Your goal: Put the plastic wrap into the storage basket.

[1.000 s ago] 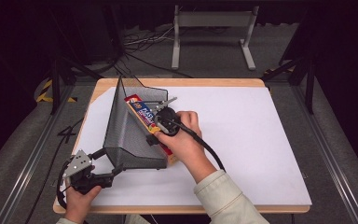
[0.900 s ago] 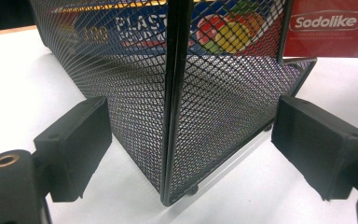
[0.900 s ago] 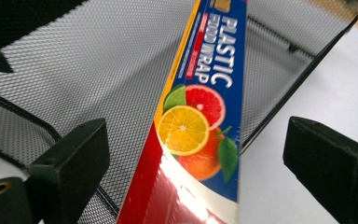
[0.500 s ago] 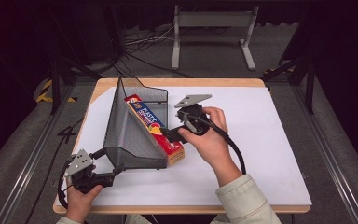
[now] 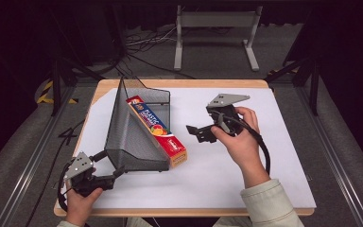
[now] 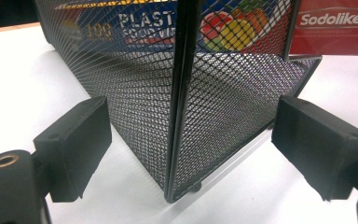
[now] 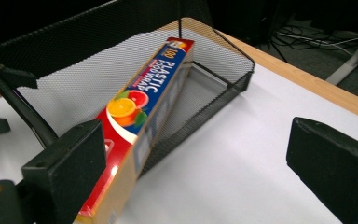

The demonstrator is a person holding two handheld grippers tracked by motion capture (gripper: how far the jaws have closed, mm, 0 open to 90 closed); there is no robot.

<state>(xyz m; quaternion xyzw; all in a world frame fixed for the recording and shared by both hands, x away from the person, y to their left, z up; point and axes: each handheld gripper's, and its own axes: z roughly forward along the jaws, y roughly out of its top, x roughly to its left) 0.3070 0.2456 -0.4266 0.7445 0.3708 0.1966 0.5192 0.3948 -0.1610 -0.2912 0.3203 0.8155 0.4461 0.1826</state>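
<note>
A black mesh holder point(image 5: 127, 137) lies on its side on the white table cover. A long red and blue plastic wrap box point(image 5: 156, 130) leans inside it, its near end sticking out of the open front. My left gripper point(image 5: 109, 164) is open, with the holder's near corner point(image 6: 214, 116) between its jaws and neither pad touching the mesh. To the right of the box, my right gripper point(image 5: 199, 133) is held above the table and points back at it. Its jaws have just been opening and nothing is between them. The right gripper point(image 7: 196, 158) view looks onto the box point(image 7: 140, 102) and holder point(image 7: 74, 60).
The white cover point(image 5: 264, 161) lies on a wooden table point(image 5: 179, 212). A grey metal stand point(image 5: 215, 21) and loose cables point(image 5: 142, 45) sit on the floor beyond the far edge. Dark rails run along both sides.
My right gripper has let go of the box and drawn away to the right, slightly higher. The box stays leaning in the holder. My left gripper has not moved.
</note>
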